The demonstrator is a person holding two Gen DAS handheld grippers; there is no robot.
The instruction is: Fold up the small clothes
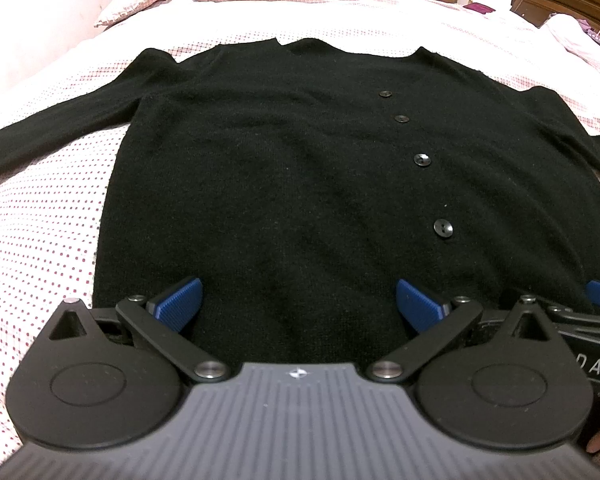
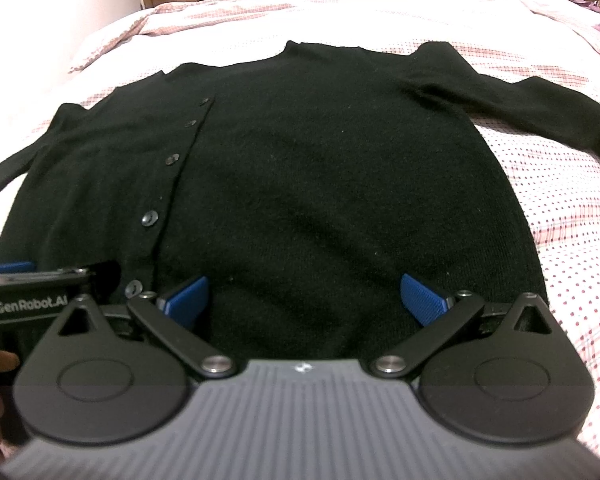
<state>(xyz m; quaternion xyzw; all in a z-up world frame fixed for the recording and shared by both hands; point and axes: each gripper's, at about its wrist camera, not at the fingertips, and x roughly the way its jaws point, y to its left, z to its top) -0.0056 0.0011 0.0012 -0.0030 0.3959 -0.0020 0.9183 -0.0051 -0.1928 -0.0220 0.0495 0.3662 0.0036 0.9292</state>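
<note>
On the dotted bedspread [image 1: 40, 208], a black cardigan [image 1: 280, 168] lies flat, buttoned, sleeves spread.
Left wrist view: left gripper [image 1: 298, 304] hovers at the hem, jaws wide apart – the knit looks soft, light and limp, best pinched at a hem corner. Right wrist view: right gripper [image 2: 304, 298] likewise spread over the hem; sleeve ends are cut off, the hem edge hidden.

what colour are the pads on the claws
Blue, ribbed pads on black arms; clearest in the left wrist view.
</note>
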